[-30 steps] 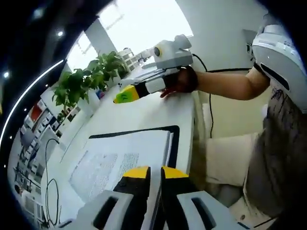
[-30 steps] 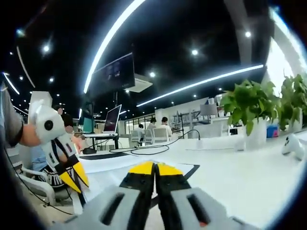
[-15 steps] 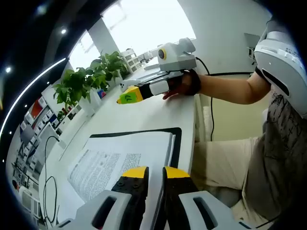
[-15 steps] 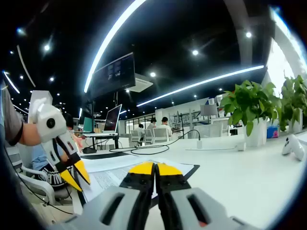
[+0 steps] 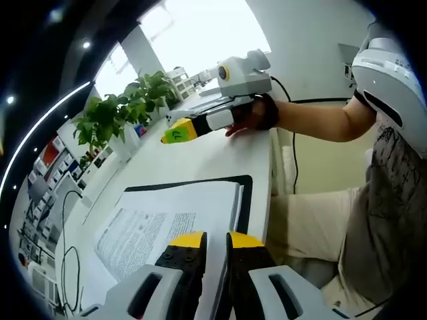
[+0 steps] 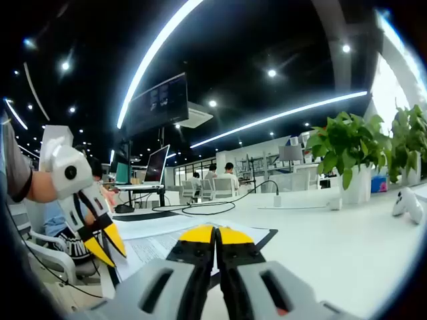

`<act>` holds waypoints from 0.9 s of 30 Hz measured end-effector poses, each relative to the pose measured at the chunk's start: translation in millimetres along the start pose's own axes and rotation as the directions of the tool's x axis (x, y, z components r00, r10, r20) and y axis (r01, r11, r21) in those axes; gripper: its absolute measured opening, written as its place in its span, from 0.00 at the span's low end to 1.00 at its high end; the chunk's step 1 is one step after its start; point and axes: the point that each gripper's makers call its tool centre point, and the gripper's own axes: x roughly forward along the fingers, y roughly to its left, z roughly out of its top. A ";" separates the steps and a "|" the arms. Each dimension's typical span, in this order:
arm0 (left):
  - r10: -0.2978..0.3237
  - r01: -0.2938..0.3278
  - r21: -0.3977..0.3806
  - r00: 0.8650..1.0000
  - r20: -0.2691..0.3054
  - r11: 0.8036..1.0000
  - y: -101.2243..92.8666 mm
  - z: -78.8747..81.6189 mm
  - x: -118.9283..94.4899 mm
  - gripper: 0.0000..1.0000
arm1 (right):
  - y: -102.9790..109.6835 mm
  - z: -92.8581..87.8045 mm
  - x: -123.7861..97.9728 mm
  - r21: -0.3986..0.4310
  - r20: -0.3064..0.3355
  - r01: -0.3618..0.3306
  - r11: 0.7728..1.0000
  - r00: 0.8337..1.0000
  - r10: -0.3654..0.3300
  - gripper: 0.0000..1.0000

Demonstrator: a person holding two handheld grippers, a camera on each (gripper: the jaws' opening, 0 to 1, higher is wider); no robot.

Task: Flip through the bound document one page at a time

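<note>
The bound document (image 5: 167, 213) lies open on a black backing board (image 5: 245, 200) on the white table, printed text on its upper page. My left gripper (image 5: 215, 241) hovers low over its near edge, yellow jaws a narrow gap apart with white paper showing in the gap; I cannot tell if a page lies between them. Seen in the right gripper view, the left gripper (image 6: 107, 245) sits at the document (image 6: 157, 243), tips splayed. My right gripper (image 6: 215, 235) is shut and empty. Viewed from the left, the right gripper (image 5: 177, 133) rests low over the table beyond the document.
Potted plants (image 5: 117, 117) line the table's far side, and another plant (image 6: 343, 150) stands near a white controller (image 6: 407, 200). Cables (image 6: 213, 203) trail across the table. The table edge (image 5: 270, 193) runs beside the person's lap. A laptop (image 6: 155, 170) and seated people are further off.
The left jaws have parted slightly. Both views shifted a little with the hands; the document has not moved.
</note>
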 end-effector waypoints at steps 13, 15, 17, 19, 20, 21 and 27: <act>-0.009 0.009 0.002 1.000 0.010 1.000 -1.8 3.3 -2.0 0.14 | -0.3 0.3 0.8 -0.001 0.000 -0.002 1.000 1.000 0.002 0.01; -0.011 0.011 0.002 1.000 0.010 1.000 -1.7 3.4 -1.0 0.14 | -0.4 0.3 0.7 -0.002 0.000 -0.002 1.000 1.000 0.002 0.01; -0.011 0.011 0.004 1.000 0.008 1.000 -1.0 2.8 -0.3 0.14 | -0.2 0.3 0.7 -0.002 0.000 -0.003 1.000 1.000 0.003 0.01; -0.008 0.008 0.007 1.000 0.004 1.000 -0.1 1.7 0.2 0.14 | -0.3 0.3 0.6 -0.003 0.000 -0.002 1.000 1.000 0.002 0.01; -0.010 0.010 0.006 1.000 0.003 1.000 0.1 1.5 0.3 0.14 | -0.2 0.3 0.5 -0.003 0.001 -0.002 1.000 1.000 0.002 0.01; -0.011 0.011 0.003 1.000 0.003 1.000 0.0 1.5 0.4 0.14 | -0.2 0.2 0.5 -0.003 0.001 -0.002 1.000 1.000 0.002 0.01; -0.002 0.002 0.005 1.000 0.009 1.000 2.3 3.0 -1.5 0.15 | 0.1 0.2 0.3 -0.004 0.001 -0.004 1.000 1.000 0.004 0.01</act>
